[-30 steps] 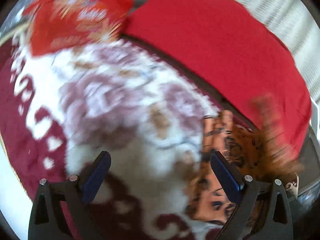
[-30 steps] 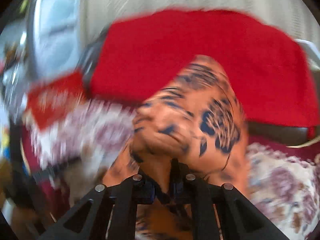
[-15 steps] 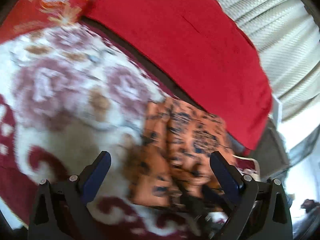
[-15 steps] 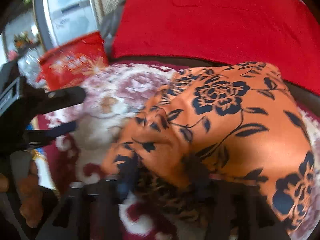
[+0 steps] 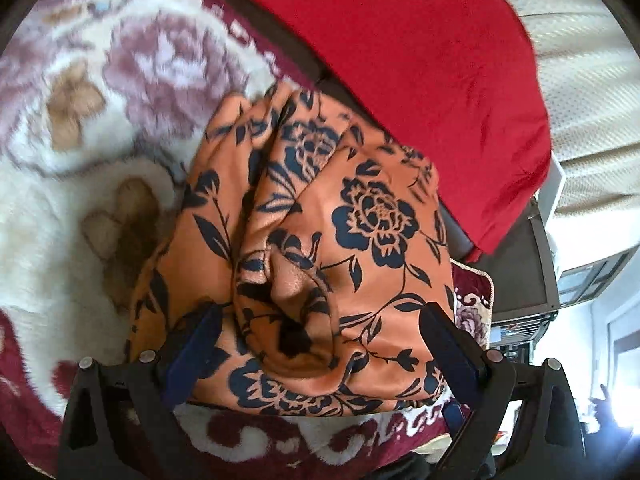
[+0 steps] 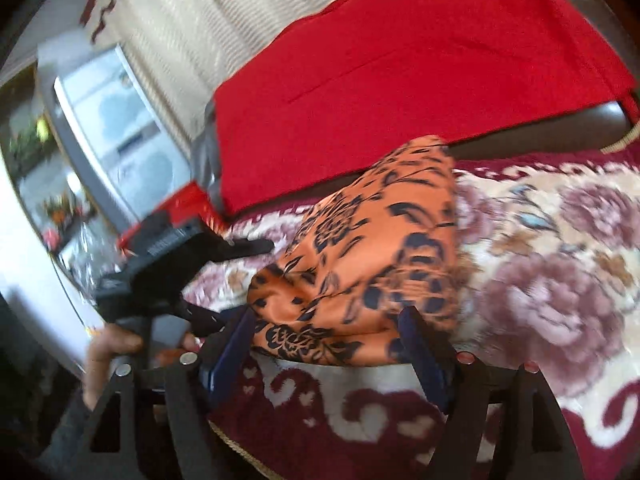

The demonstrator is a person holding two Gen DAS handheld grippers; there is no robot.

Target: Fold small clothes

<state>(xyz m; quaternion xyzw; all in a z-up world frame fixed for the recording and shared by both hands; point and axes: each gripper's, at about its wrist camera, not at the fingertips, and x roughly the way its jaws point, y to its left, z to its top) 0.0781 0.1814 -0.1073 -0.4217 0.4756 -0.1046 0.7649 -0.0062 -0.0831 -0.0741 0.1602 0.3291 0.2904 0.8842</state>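
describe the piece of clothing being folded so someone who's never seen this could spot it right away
Start at the plush floral blanket, in front of the plain red cover. The bunched orange garment lies there, the only glossy orange cloth, printed with dark navy roses and leaves.

The left wrist view looks forward and downward along its tongs (image 5: pixel 318 346), very close over the orange flowered cloth (image 5: pixel 340 220) on the floral blanket (image 5: pixel 120 80). The right wrist view faces the same cloth (image 6: pixel 360 264) from its near edge, slightly farther off. Both share the cloth, blanket and red cushion (image 6: pixel 420 80); the right view also catches the left tongs (image 6: pixel 248 246).
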